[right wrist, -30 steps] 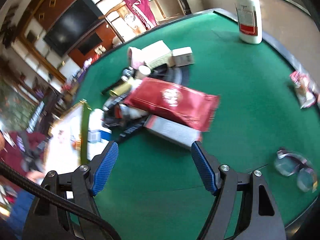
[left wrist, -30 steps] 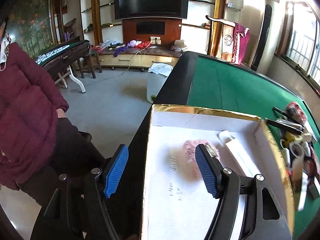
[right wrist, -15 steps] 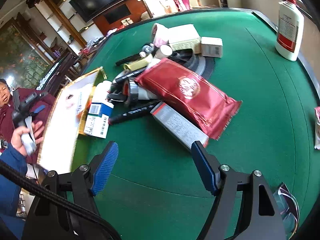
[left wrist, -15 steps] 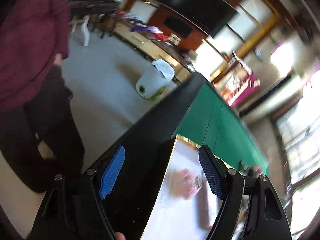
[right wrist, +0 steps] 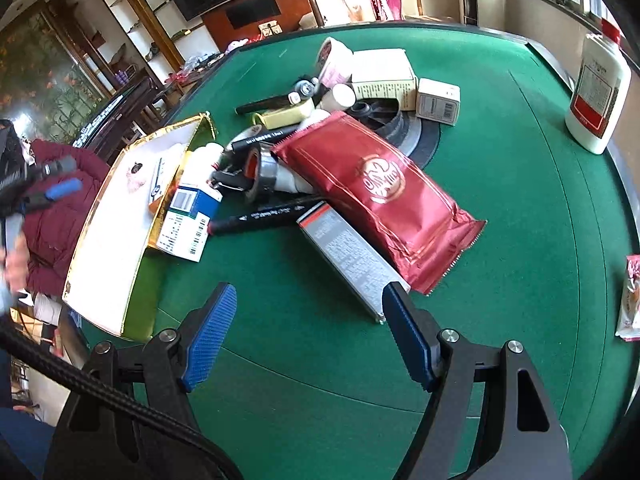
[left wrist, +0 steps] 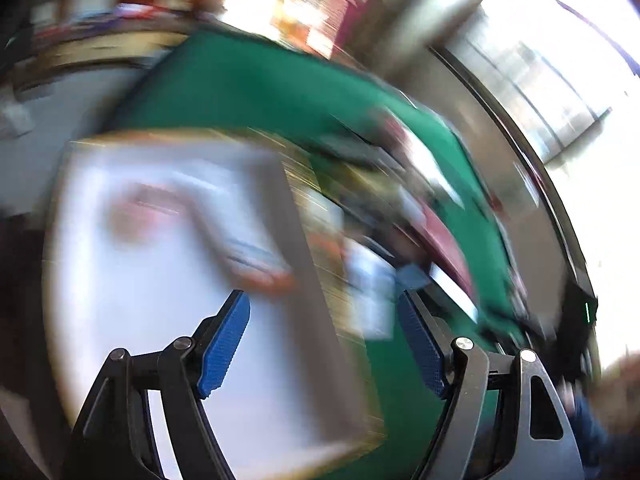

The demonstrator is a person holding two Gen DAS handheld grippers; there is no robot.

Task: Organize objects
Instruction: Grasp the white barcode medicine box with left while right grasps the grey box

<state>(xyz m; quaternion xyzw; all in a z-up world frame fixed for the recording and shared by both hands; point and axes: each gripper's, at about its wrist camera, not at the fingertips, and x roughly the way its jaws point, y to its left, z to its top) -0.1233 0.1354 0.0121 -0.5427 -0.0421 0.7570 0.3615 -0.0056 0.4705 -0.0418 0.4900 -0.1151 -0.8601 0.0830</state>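
Clutter heaps on the green felt desk (right wrist: 500, 200). Nearest the right tool (right wrist: 306, 338), wide open and empty, lies a long grey cardboard carton (right wrist: 352, 260): light, stiff, best pinched across its narrow sides. Left tool (left wrist: 324, 346) gapes empty over the blurred gold-rimmed white tray (left wrist: 120, 300).

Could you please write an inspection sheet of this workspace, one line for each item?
Surface: green felt table, round dark hub at centre.
Job's things: gold-rimmed box at the table's edge, a few small items inside; pile beside it with red packet, long grey carton, black marker, tape roll.
Clutter: white bottle and a small wrapped snack lie apart from the pile.
Grippers: right gripper open, empty; left gripper open, empty, view blurred.
Cables: black cable beside right gripper.
Surroundings: television, shelves, person in maroon jacket.
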